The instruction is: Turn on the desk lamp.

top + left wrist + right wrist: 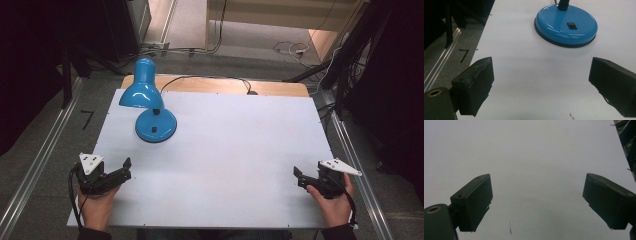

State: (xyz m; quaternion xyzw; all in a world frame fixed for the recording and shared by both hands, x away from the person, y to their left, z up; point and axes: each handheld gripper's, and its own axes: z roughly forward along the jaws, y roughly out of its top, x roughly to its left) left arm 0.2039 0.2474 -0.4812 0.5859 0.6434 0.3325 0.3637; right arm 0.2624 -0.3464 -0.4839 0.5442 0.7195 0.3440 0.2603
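Note:
A blue desk lamp (148, 102) stands on the white table (225, 150) at the back left, its shade bent down over its round base (566, 25), which carries a small black switch (572, 25). My left gripper (120, 172) rests near the table's front left, held by a hand, jaws wide open with bare table between them; the lamp base lies a short way ahead of it. My right gripper (302, 177) sits at the front right, also open and holding nothing. Its jaws frame plain white table (536, 170).
The lamp's black cable (210, 78) runs off the table's back edge over a wooden strip (270, 87). Metal rails (40, 155) flank the table on both sides. Dark stands and loose cables (290, 48) lie on the floor behind.

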